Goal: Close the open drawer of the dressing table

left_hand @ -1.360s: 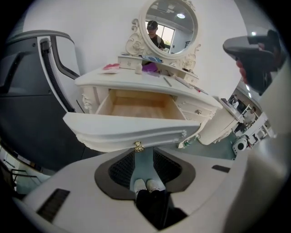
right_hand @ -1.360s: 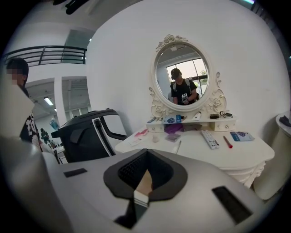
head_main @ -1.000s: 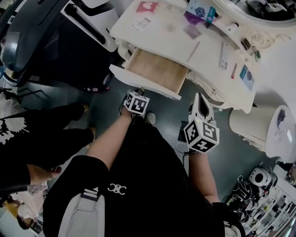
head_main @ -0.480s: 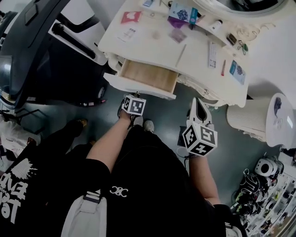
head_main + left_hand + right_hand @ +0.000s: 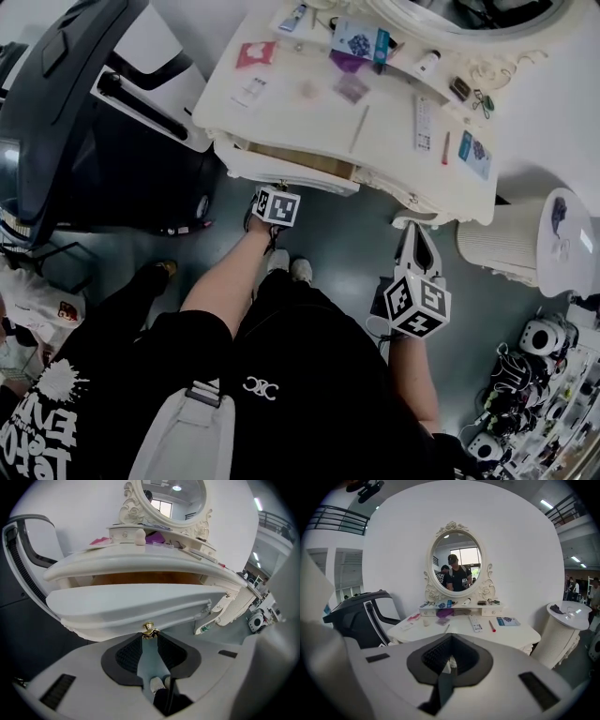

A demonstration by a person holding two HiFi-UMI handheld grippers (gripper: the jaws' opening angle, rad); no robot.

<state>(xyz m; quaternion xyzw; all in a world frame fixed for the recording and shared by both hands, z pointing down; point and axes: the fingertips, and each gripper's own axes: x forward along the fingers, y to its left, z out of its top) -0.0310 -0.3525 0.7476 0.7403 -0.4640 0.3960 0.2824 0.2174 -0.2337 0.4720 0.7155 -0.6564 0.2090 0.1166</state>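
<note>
Drawer [image 5: 291,175] nearly home: only thin strip of wood interior showing under desk [image 5: 281,112] top, front panel sitting slightly proud. L gripper [image 5: 283,186] working at drawer front centre, jaws clamping gold knob [image 5: 148,629] from either side. R gripper [image 5: 413,234] idling, held back, well apart from drawer, jaws closed on nothing, pointing twd mirror [image 5: 457,557]. Judging task approx. mostly done. Remaining: short final push till front is sitting flush w/ desk apron, then letting go of knob.
</note>
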